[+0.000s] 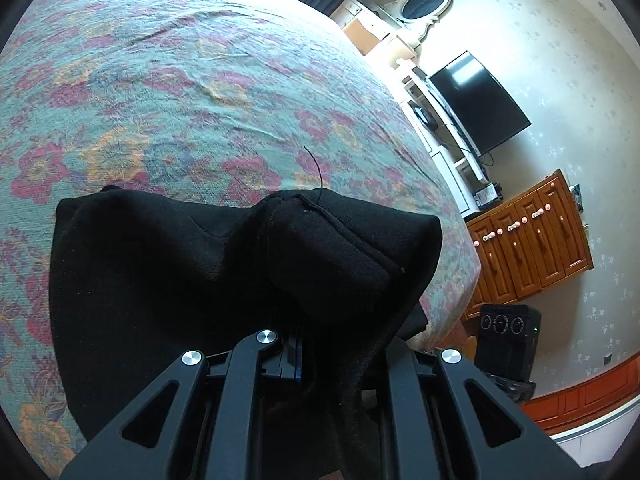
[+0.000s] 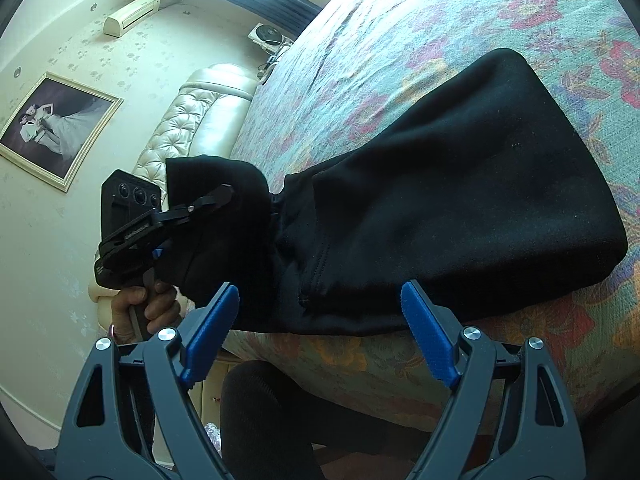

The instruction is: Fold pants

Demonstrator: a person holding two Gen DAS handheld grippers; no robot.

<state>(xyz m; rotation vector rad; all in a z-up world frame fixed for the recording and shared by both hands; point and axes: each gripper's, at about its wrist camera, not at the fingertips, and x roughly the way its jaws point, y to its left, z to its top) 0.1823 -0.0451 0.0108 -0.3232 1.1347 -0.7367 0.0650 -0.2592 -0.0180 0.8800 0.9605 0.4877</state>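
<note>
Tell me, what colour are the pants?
The pants are plain black, lying on the flowery bedspread. The right wrist view shows them best.

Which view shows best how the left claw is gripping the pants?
Right wrist view: the left claw is seen from outside, shut on a bunch of the black pants. In the left wrist view, cloth drapes over its fingertips.

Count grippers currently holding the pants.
1. The left gripper is shut on one end of the black pants, lifted off the bed. The right gripper is open, near the pants' edge, gripping nothing.
</note>
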